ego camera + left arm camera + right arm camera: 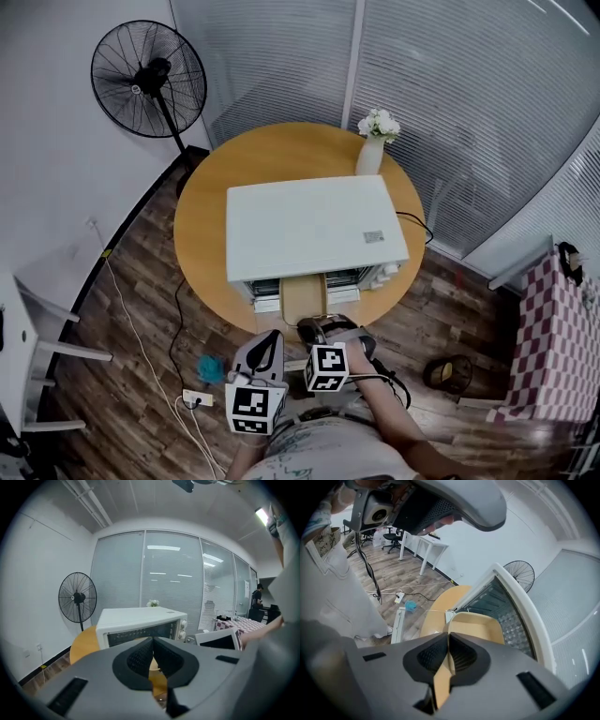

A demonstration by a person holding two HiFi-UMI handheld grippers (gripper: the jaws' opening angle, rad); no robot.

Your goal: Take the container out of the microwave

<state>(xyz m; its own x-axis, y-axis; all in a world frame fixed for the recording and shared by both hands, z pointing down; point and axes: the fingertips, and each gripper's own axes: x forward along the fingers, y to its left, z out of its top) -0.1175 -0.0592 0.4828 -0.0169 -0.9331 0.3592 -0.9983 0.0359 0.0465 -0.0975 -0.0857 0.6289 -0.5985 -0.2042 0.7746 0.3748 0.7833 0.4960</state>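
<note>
Right gripper view: textured blk fingers (434, 656) pinch tan rounded-rect container (480, 627) rim

Even indoor light, fisheye edges, sharp

The head view looks steeply down from high above the microwave (314, 225) on the round table (281, 150). The left gripper view sits low, near level, facing the microwave's front from nearby. The right gripper view, rolled sideways, looks close along the container (476, 625) at that front. All three share microwave and fan (148, 78)
</note>
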